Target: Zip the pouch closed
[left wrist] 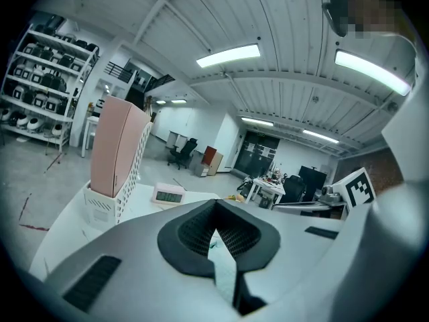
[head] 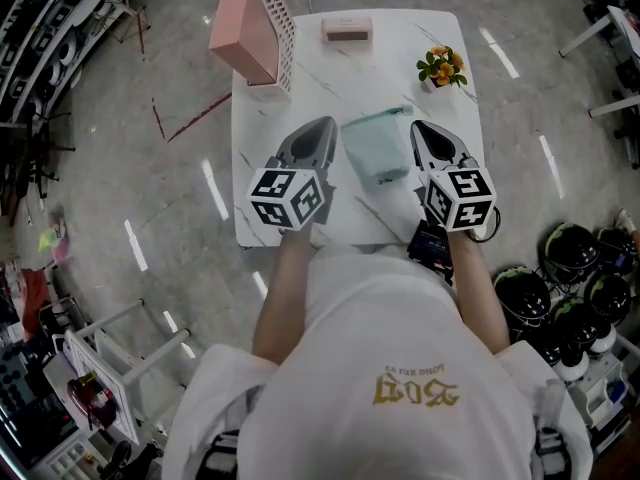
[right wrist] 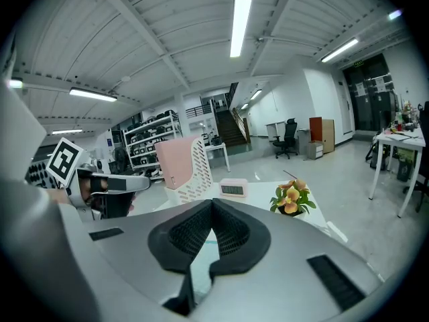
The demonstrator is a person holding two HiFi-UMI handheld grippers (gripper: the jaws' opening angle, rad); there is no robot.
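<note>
We see a white table [head: 400,63] veined with grey. At its middle, the pouch [head: 378,146] is pale teal. The left tongs [head: 325,125] and the right tongs [head: 418,128] are grey with black ribbed pads [left wrist: 191,233], and their near ends are patterned with black squares on white. At the far left, a pink box [head: 240,23] sits in a white perforated rack [head: 281,23]. The far clock [head: 346,29] is pink, and the far-right flowers [head: 442,66] are orange with green leaves.

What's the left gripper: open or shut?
Shut, empty: the left gripper has its jaws together at the tips, nothing between them. The pouch lies beside it.
</note>
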